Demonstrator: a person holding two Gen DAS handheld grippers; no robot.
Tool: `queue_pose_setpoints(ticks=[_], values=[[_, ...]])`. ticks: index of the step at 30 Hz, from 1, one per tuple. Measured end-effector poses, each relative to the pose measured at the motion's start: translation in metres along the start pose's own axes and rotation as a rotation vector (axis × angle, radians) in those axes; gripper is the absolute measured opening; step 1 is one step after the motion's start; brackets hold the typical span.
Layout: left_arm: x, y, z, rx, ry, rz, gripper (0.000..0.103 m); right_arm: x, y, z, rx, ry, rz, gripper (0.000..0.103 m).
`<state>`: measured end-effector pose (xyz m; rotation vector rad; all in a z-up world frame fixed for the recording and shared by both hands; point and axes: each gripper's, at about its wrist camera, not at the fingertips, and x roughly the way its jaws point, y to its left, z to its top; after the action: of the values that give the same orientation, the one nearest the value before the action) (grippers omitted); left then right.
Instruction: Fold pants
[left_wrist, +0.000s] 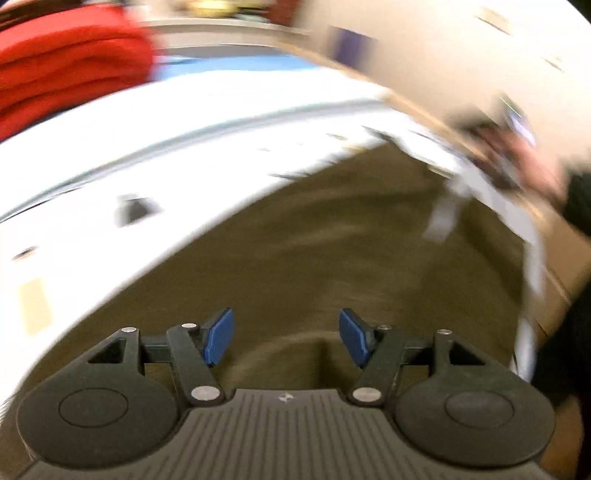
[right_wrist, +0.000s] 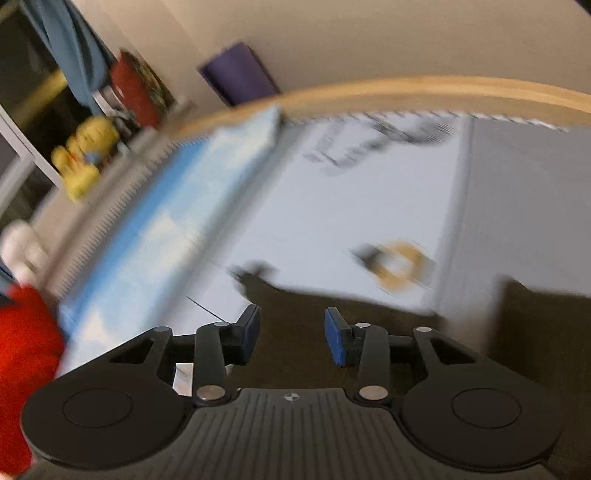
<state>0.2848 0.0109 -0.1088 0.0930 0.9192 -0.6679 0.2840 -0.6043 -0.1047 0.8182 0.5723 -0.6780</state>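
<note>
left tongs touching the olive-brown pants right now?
Apart. The left wrist view shows the left tongs with both blue pads spread wide and nothing between them; the olive-brown pants lie flat beyond them on the white table.

The pants (left_wrist: 314, 240) are plain olive-brown, lying on a white surface (left_wrist: 184, 122) with scattered dark and tan printed marks. Beyond the pants runs a sky-blue strip (right_wrist: 166, 221); a bright red cloth (left_wrist: 66, 66) lies past it. Both grippers are black with blue pads (left_wrist: 219, 336).
</note>
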Motion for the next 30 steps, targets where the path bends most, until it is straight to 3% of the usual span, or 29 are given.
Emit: queue_pose_setpoints(ticks=[2,4,6,9,13,17,19,20,21,23,26,28,30], values=[[-0.013,0.035,-0.004,-0.090,-0.021,0.154,0.071,0.000,-0.028,-0.024,0.020,0.027,-0.053,0.041],[-0.025,0.072,-0.012,-0.207,0.003,0.285,0.075,0.009,-0.043,-0.035,0.072,0.121,-0.131,0.043],[-0.037,0.106,-0.021,-0.304,0.031,0.413,0.084,0.009,-0.052,-0.041,0.110,0.175,-0.139,0.044],[-0.050,0.151,-0.043,-0.430,0.115,0.546,0.085,0.011,-0.046,-0.051,0.057,0.212,-0.129,0.046],[-0.061,0.186,-0.076,-0.572,0.174,0.556,0.085,0.017,-0.035,-0.066,0.003,0.259,-0.171,0.046],[-0.048,0.189,-0.091,-0.570,0.204,0.568,0.085,0.019,-0.013,-0.080,-0.118,0.267,-0.190,0.046],[-0.044,0.191,-0.095,-0.578,0.210,0.579,0.081,0.020,-0.010,-0.082,-0.144,0.264,-0.181,0.026],[-0.040,0.189,-0.096,-0.577,0.197,0.577,0.070,0.022,-0.009,-0.083,-0.163,0.267,-0.175,0.009],[-0.038,0.186,-0.095,-0.561,0.178,0.571,0.052,0.022,-0.009,-0.084,-0.169,0.265,-0.166,0.007],[-0.036,0.174,-0.082,-0.471,0.123,0.614,0.040,0.020,-0.011,-0.080,-0.160,0.242,-0.191,0.005],[-0.038,0.153,-0.063,-0.326,-0.002,0.695,0.040,0.006,-0.019,-0.075,-0.131,0.171,-0.284,0.005],[-0.034,0.150,-0.056,-0.314,0.019,0.704,0.044,0.012,-0.025,-0.077,-0.123,0.211,-0.318,0.006],[-0.033,0.156,-0.057,-0.357,0.054,0.681,0.052,0.010,-0.021,-0.075,-0.147,0.186,-0.359,0.023]])
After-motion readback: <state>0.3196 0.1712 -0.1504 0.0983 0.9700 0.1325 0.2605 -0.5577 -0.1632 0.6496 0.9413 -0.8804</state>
